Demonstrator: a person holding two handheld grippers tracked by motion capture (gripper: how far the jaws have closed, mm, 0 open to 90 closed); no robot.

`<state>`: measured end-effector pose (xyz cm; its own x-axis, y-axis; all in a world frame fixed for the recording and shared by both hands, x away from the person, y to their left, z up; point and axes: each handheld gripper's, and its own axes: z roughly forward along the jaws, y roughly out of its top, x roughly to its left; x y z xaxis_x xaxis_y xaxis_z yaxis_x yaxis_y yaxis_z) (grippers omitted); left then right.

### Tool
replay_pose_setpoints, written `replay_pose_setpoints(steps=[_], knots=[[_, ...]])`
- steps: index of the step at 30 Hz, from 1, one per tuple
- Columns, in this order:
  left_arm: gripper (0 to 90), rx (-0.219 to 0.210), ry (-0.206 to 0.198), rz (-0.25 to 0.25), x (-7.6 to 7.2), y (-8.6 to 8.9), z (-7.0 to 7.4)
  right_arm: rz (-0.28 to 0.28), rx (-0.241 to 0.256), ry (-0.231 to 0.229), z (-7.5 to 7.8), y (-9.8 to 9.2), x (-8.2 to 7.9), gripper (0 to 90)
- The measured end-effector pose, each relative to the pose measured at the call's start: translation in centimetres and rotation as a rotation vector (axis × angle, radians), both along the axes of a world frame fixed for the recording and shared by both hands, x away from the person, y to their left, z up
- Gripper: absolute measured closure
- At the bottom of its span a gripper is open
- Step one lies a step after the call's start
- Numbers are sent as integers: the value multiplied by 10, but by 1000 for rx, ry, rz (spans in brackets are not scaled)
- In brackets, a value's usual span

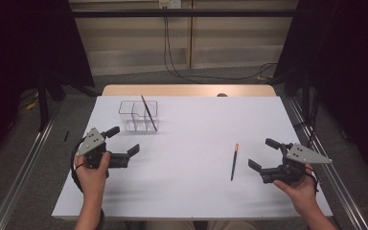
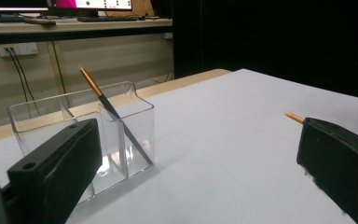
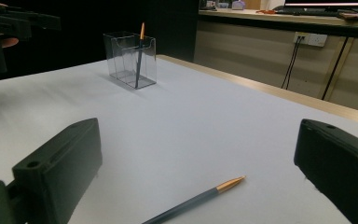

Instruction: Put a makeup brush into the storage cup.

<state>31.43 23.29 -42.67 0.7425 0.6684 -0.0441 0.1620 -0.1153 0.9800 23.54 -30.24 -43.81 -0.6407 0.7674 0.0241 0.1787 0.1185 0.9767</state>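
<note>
From the high view, the right claw (image 1: pixel 263 155) rests on the white desk (image 1: pixel 191 191) with its jaws spread wide and nothing between them; the loose pen (image 1: pixel 234 161) lies flat just beside it, toward the desk's middle, its orange tip pointing away from the person. The left claw (image 1: pixel 120 141) is likewise wide open and empty, near the clear holder (image 1: pixel 138 115), where a second pen (image 1: pixel 149 113) already leans in the right-hand compartment.

In the left gripper view, the holder (image 2: pixel 81 133) stands close ahead, its walls transparent and thin, and the leaning pen (image 2: pixel 114 114) shows a gold end above a dark barrel. The loose pen's tip (image 2: pixel 294 116) peeks out beside the far jaw.

In the right gripper view, the loose pen (image 3: pixel 193 198) lies low between the open jaws, slim and dark with a gold tip, slanting across the frame. The step in hand is probably the pickup: the right claw should turn so its jaws straddle the barrel crosswise near the middle, come down until they nearly touch the desk, then close gently, since so thin and round a barrel may roll or tilt if pinched near an end.
</note>
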Motion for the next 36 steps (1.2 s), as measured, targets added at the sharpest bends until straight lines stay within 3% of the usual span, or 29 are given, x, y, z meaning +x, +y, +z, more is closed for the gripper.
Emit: replay_pose_setpoints(steps=[15,23,28,36], knots=[[0,-34,0,-15,-5,12,-3,-15,1,1,-1,0,6,3],[0,-20,2,-22,-7,17,-3,-13,-7,10,-3,2,8,3],[0,4,-8,-51,-9,16,-4,-15,-6,8,-2,3,9,3],[0,0,-11,-70,-13,18,-4,-14,-11,11,-3,3,11,3]])
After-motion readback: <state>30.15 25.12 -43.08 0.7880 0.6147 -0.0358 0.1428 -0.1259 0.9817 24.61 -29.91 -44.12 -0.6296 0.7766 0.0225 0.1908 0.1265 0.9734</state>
